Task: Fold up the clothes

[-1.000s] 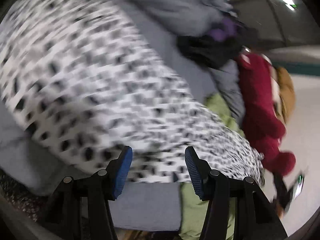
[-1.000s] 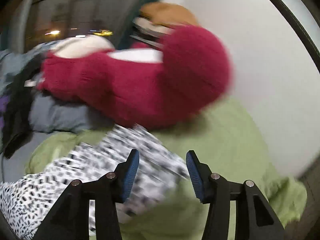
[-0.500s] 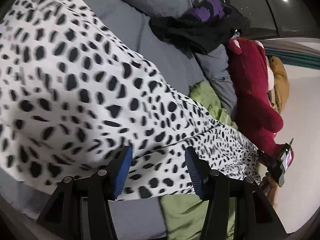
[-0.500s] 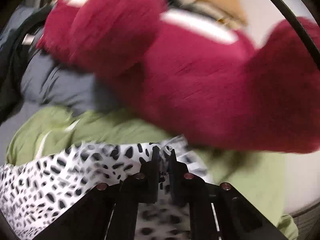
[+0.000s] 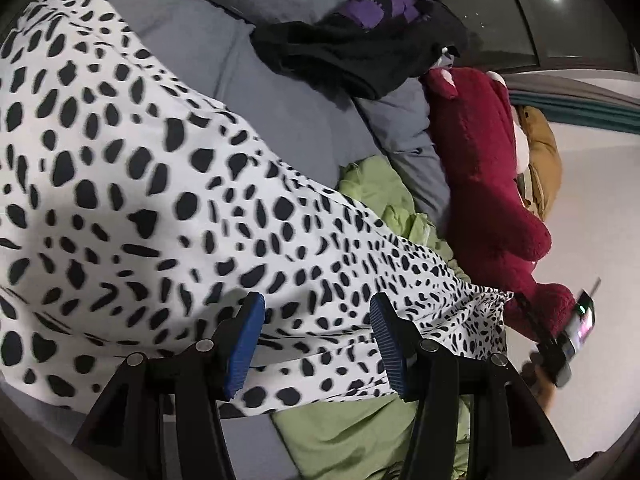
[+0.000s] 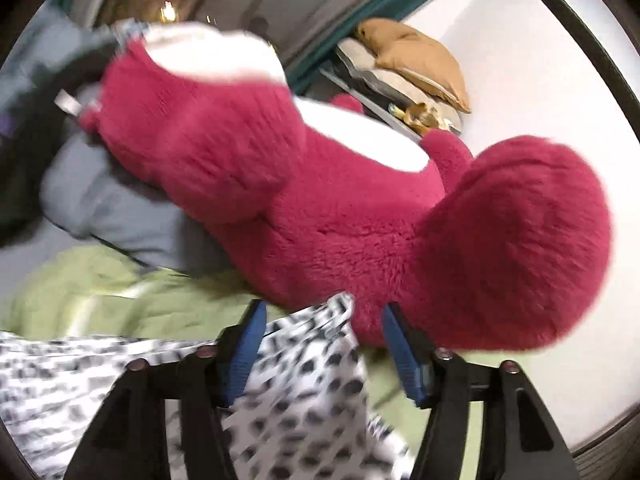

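The right gripper [image 6: 322, 344] has just let go: half a second ago its jaws were pinched tight on the far corner of the spotted garment [image 5: 168, 208], and they have since been opening, so now the cloth corner [image 6: 316, 320] lies loose between the 2 blue pads, touched by neither as far as the blur lets me tell. Directly ahead of this gripper is the red plush bear [image 6: 360, 216], very close to its right pad, with green cloth [image 6: 120, 292] spread below and to the left.

The left gripper [image 5: 318, 344] stands released as before, both pads apart, hovering over the near edge of the spotted garment without pinching it. The garment stretches from beneath it out to the left and ahead toward the right gripper [image 5: 560, 344], over grey bedding [image 5: 280, 92].

I judge that 1 edge has been laid down; the next grasp likely starts a fresh fold.
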Motion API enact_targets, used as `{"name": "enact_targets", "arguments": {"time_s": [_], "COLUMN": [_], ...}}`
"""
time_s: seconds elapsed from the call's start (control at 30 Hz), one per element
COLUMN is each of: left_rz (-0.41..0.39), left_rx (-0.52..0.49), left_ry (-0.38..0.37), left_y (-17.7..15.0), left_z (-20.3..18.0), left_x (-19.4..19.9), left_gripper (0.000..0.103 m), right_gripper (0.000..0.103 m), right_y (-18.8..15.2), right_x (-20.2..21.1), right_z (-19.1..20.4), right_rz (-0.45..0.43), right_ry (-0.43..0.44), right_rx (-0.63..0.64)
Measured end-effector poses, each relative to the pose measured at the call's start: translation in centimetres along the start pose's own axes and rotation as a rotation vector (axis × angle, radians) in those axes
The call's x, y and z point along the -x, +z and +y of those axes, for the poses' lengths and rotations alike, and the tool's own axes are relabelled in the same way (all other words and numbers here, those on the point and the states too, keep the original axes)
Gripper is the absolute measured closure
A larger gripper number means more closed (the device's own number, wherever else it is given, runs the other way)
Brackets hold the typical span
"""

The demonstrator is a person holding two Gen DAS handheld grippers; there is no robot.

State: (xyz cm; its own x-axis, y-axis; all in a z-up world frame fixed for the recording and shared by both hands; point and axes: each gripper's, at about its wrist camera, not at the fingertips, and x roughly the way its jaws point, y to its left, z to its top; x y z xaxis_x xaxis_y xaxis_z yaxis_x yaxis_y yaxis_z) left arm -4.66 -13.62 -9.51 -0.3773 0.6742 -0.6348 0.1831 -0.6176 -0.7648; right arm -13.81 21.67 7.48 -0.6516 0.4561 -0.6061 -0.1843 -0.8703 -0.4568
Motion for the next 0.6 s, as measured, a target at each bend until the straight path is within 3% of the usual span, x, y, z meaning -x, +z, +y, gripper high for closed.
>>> {"name": "enact_targets", "arguments": {"time_s": [0.07,0.13,0.17,0.23,0.3,0.37,0.43,0.47,0.53,0.6], "left_rz": [-0.003,-0.019,-0.028,-0.038,-0.033,-0.016,-0.004,-0.004,-0.005,0.029], "left_rx": [0.006,0.012,0.019,0.049,0.078,0.057,0.036,0.027,0.008,-0.035], "left_ry": [0.016,0.047,0.062,0.075,0.075,0.109,0.130,0.145,0.176,0.214], "left_y": [0.0,-0.1,-0.3,-0.5,-0.7,-1.0,-1.4,-1.6,-1.9,-2.3], "left_z": [0.7,1.9,2.6,3.9,4.8,4.7,4.4,4.4,4.3,4.5], "left_x": [0.4,1.2,1.7,2.4,2.8,2.6,2.4,2.2,1.8,1.0], "left_gripper": [0.047,0.047,0.047,0.047,0.047,0.047,0.047,0.047,0.047,0.047], "right_gripper": [0.088,0.100,0.100,0.100,0.094,0.094,0.091,0.076,0.065,0.068], "right_y": [-1.0,-2.8,-3.8,-5.5,-7.0,-7.7,-7.4,-7.1,-6.6,-6.5], "right_x": [-0.2,-0.1,-1.0,-2.2,-2.9,-0.9,1.5,2.8,4.0,4.3], "right_z": [0.3,-0.7,-1.1,-3.5,-6.0,-6.4,-4.7,-3.5,-1.0,1.1], "right_rz": [0.050,0.126,0.158,0.206,0.249,0.227,0.159,0.125,0.111,0.123], "right_ry": [0.077,0.073,0.036,-0.123,-0.257,-0.194,-0.127,-0.068,0.070,0.165], "right_rx": [-0.017,0.000,0.003,-0.053,-0.129,-0.175,-0.131,-0.108,-0.087,-0.067]}}
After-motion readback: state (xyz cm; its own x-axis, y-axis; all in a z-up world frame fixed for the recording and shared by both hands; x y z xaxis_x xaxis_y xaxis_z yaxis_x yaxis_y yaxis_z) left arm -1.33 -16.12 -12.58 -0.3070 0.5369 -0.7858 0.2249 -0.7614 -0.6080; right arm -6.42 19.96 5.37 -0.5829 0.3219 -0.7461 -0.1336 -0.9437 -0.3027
